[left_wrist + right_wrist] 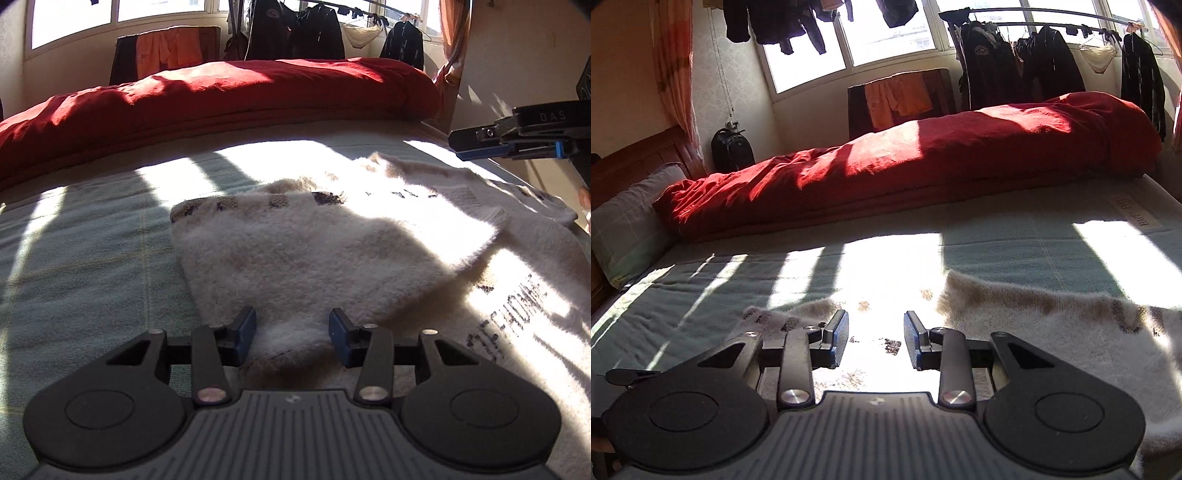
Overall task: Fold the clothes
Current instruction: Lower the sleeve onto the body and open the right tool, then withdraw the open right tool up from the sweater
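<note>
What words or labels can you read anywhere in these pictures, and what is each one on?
"DAS": on the black body of the right hand-held gripper.
Dark printed lettering on the cream sweater: seen at an angle, cannot be read with certainty.
White label on the bed sheet: seems to begin "Happ", the rest blurred.
Round badge on a hanging black jacket: too small to read.

Plenty of open sheet left of the sweater; only the red duvet blocks the far side.
</note>
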{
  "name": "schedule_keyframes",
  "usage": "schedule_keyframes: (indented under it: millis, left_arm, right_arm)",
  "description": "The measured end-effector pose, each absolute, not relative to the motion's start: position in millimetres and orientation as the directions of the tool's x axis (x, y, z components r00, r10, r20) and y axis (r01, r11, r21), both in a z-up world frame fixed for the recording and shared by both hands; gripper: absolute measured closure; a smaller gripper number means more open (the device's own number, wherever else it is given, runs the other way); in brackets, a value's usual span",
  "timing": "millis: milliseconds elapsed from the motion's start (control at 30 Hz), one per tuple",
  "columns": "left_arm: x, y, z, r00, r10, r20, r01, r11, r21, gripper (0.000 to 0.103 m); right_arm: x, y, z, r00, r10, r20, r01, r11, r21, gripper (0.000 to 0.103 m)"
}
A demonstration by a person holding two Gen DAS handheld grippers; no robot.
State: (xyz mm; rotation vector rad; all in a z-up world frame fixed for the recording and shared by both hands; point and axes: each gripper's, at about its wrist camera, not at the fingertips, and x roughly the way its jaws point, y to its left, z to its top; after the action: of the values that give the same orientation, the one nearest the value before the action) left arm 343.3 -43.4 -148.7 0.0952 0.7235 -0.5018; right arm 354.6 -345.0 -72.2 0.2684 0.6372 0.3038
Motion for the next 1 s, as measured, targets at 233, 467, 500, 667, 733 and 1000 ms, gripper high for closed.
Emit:
schedule_keyframes:
  millis: [233,467,500,667,733,1000]
  left_arm:
    - [344,-45,-148,0.629,-0.395,-0.670,0.470,0.879,-0.077,0.057]
    - [344,-42,-151,0.629,-0.406,-0.663,0.471,0.878,-0.091,0.056]
    - [344,-42,-151,0.629,-0.407,-0.663,0.469,0.878,-0.094,0.056]
    - [346,-43,-150,0.622,-0.399,-0.674,0.459,0.883,-0.099,0.056]
    - [348,-43,-149,0.618,-0.399,-0.678,0.453,0.885,-0.108,0.056]
    - [351,-45,-147,0.609,-0.379,-0.697,0.426,0.897,-0.116,0.056]
  right_arm:
    - [408,-313,-140,0.514,0.609,-0.604,-0.187,0.767,0.614,0.067]
    - [384,-418,-147,0.617,0.431,-0.658,0.092,0.791,0.605,0.086]
    - [381,-427,-144,0.622,0.403,-0.671,0.111,0.803,0.586,0.088]
    - [384,-411,-118,0.647,0.358,-0.673,0.060,0.856,0.513,0.045]
    - [395,-387,-113,0.644,0.396,-0.654,-0.011,0.860,0.510,0.042]
    - [417,-368,-132,0.574,0.347,-0.742,-0.008,0.909,0.418,0.064]
